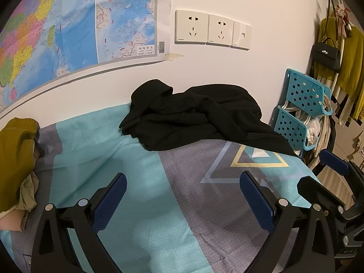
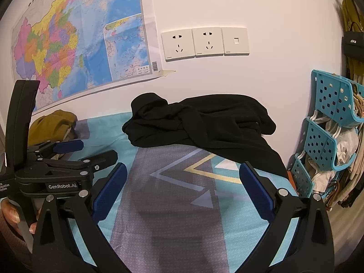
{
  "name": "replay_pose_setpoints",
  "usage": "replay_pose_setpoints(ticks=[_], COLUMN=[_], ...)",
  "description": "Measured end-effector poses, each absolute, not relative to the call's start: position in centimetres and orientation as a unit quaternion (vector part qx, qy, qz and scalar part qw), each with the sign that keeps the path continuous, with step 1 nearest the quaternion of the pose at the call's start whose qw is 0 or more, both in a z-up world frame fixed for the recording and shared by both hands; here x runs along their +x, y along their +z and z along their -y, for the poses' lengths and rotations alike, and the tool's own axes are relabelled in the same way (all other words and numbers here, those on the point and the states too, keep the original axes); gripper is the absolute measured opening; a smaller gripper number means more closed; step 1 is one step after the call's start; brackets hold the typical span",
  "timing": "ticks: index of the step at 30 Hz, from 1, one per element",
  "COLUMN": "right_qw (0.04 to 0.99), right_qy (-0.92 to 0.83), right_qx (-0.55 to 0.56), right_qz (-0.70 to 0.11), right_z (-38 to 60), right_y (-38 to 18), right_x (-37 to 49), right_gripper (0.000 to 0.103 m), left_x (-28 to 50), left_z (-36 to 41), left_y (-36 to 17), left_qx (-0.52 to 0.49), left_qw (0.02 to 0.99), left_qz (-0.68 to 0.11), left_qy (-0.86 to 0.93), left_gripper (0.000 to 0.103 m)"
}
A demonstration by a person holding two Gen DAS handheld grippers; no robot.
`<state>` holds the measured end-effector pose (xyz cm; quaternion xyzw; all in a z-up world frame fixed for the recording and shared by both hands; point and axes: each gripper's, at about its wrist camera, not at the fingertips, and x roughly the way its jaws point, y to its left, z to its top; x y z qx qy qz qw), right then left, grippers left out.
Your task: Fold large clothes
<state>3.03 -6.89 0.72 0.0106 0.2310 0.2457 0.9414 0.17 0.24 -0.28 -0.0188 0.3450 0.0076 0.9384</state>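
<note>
A crumpled black garment lies heaped on the patterned woven bedsheet. Left gripper and right gripper hover spread wide, textured blue pads empty.

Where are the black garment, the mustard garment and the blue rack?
black garment [image 1: 195,118]: left wrist view, middle of the crumpled pile.
mustard garment [image 1: 16,150]: left wrist view, its top fold.
blue rack [image 2: 318,141]: right wrist view, middle tier's perforated wall.
</note>
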Motion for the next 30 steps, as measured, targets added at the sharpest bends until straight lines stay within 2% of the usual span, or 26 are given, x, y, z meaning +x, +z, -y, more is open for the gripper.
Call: replay_pose_setpoints(ticks=[30], right_qw=[0.940], right_qy=[0.251], right_qx=[0.009], right_qz=[-0.231], right_z=[6.44], right_y=[0.84], right_x=[3.41], right_gripper=[0.097], left_x=[0.29], left_z=[-0.53], left_y=[-0.80], left_qx=[-0.022], left_qw=[0.938], left_qz=[-0.346], left_qy=[0.011], left_gripper=[0.096])
